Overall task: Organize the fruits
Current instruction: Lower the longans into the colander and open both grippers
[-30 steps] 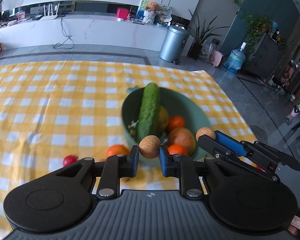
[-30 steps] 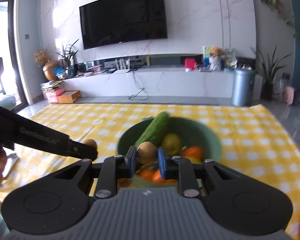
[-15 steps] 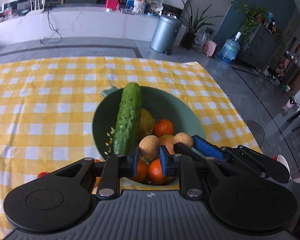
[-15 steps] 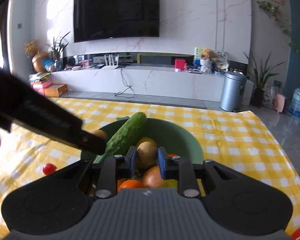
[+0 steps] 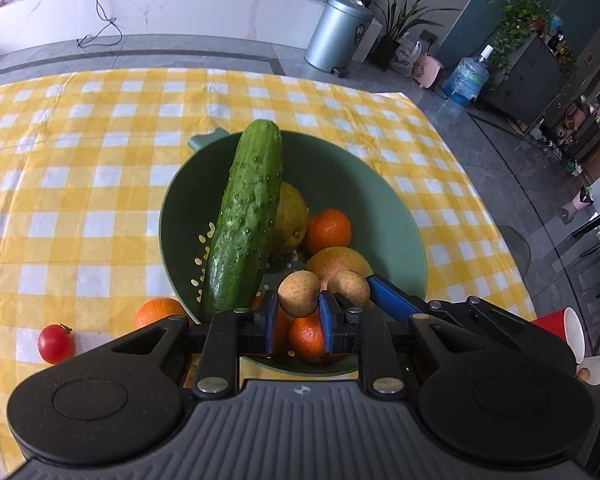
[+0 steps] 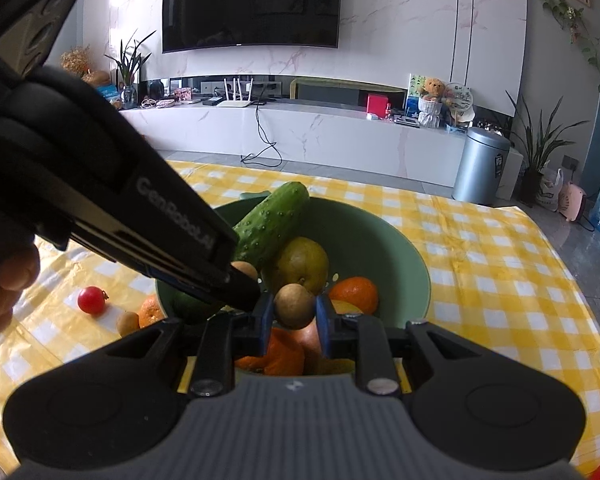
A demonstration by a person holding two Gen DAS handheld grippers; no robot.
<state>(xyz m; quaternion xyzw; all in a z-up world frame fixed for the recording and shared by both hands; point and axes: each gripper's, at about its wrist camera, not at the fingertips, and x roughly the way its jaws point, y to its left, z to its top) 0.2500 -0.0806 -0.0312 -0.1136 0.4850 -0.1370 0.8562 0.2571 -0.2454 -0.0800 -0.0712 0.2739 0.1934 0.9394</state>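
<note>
A green bowl (image 5: pixel 396 216) on the yellow checked cloth holds a cucumber (image 5: pixel 248 212), a yellow pear (image 5: pixel 290 216), oranges (image 5: pixel 327 231) and a larger fruit. My left gripper (image 5: pixel 299 318) is shut on a small brown longan (image 5: pixel 299 294) just above the bowl's near side. My right gripper (image 6: pixel 293 318) is shut on another brown longan (image 6: pixel 294 306), also over the bowl (image 6: pixel 384 248); it shows in the left wrist view (image 5: pixel 350 288) right beside the left one. The left gripper crosses the right wrist view's left side.
Outside the bowl on the left lie an orange (image 5: pixel 160 312), a cherry tomato (image 5: pixel 56 343) and, in the right wrist view, a small brown fruit (image 6: pixel 127 322). A red paper cup (image 5: pixel 562 330) stands at the table's right edge.
Both grippers have moved forward and down over the bowl, each still holding its longan. The bowl now fills more of both views and the two held fruits are side by side.
</note>
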